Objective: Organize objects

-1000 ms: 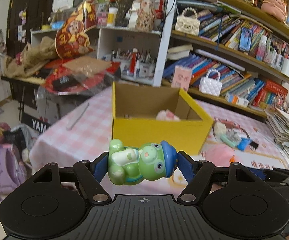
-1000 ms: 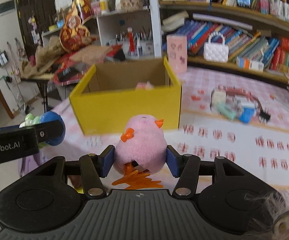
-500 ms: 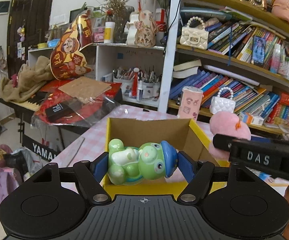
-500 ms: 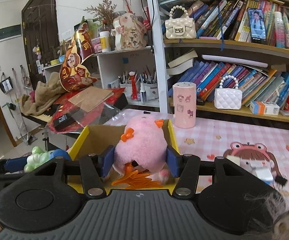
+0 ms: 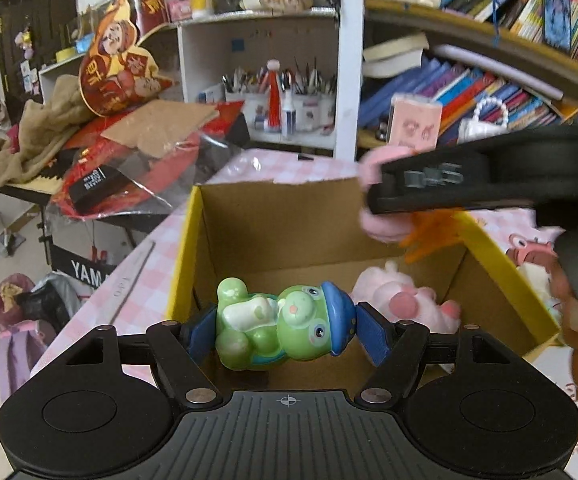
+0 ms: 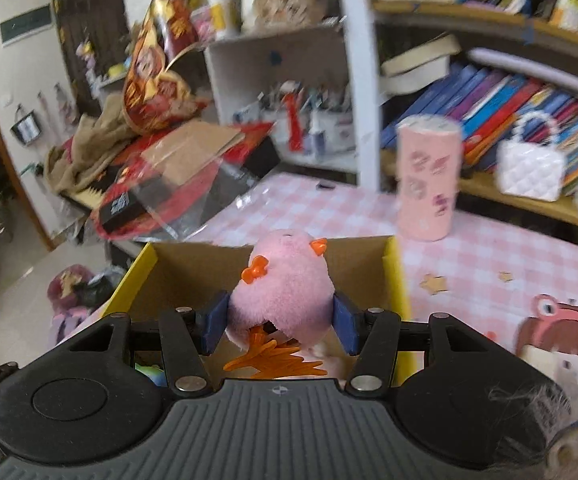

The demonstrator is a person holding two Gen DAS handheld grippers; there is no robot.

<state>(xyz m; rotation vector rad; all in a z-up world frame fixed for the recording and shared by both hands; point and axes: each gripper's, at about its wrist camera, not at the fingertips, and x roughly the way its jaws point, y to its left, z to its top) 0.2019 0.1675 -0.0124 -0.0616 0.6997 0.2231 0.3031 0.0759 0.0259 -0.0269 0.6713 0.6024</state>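
Over the yellow cardboard box (image 5: 187, 256), the left gripper (image 5: 285, 330) clamps a green plastic bear (lying sideways) (image 5: 285, 324); the right gripper (image 6: 281, 324) clamps a fluffy pink chick (image 6: 283, 284).

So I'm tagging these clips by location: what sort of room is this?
Most likely a lived-in home study or child's room: wooden shelves crammed with colourful books, white pots of pens and brushes in a white cubby, and a table under a pink checked cloth with a yellow cardboard toy box.
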